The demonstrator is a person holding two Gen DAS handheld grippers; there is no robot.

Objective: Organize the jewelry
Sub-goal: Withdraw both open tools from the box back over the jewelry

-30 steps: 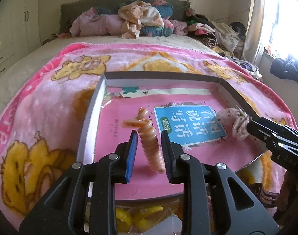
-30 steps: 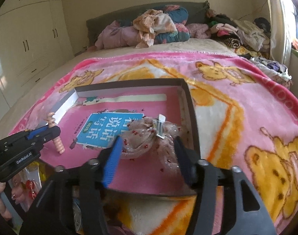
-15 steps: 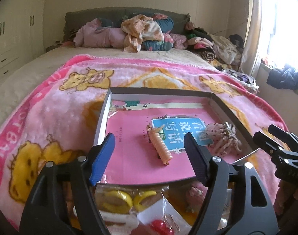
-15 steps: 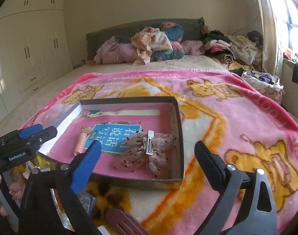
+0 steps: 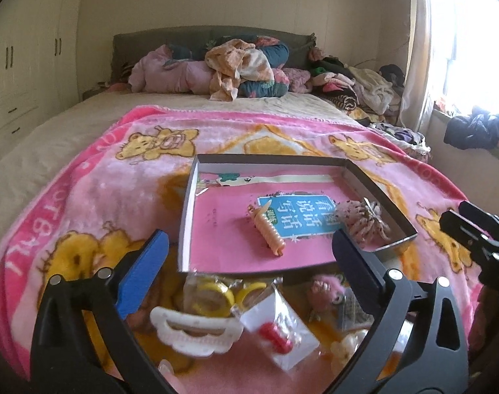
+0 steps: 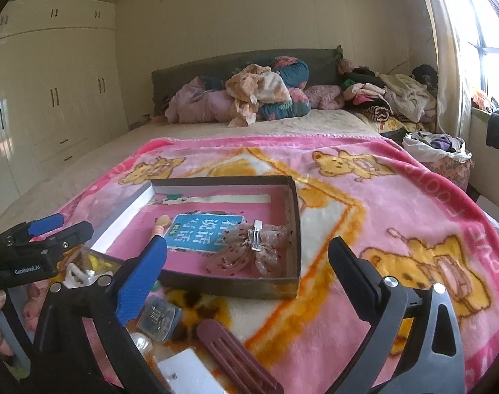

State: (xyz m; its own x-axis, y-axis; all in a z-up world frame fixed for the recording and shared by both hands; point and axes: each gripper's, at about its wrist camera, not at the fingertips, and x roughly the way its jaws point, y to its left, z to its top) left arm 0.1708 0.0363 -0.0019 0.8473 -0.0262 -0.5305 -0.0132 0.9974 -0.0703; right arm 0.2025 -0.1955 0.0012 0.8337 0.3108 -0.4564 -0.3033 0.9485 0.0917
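Note:
A shallow grey box (image 5: 187, 216) with a pink printed floor lies on the pink bear blanket. In it rest a peach spiral hair tie (image 5: 269, 234) and a sheer dotted bow clip (image 5: 361, 220). My left gripper (image 5: 249, 239) hovers short of the box's near edge, its jaws opening wide with nothing between them. My right gripper (image 6: 248, 243) stands open and empty, back from the bow clip (image 6: 252, 246). The box (image 6: 223, 180), the spiral tie (image 6: 160, 225) and the left gripper (image 6: 65, 226) also show in the right wrist view.
Loose pieces lie before the box: yellow rings (image 5: 213, 295), a white clip (image 5: 190, 328), a red piece in a packet (image 5: 275, 338), a maroon hair clip (image 6: 229, 344). Heaped clothes (image 5: 242, 65) fill the bed's head. Wardrobes stand left, a window right.
Both grippers have opened and drawn back and upward from the box. The spiral tie and the bow clip were let go and now lie on the box floor.

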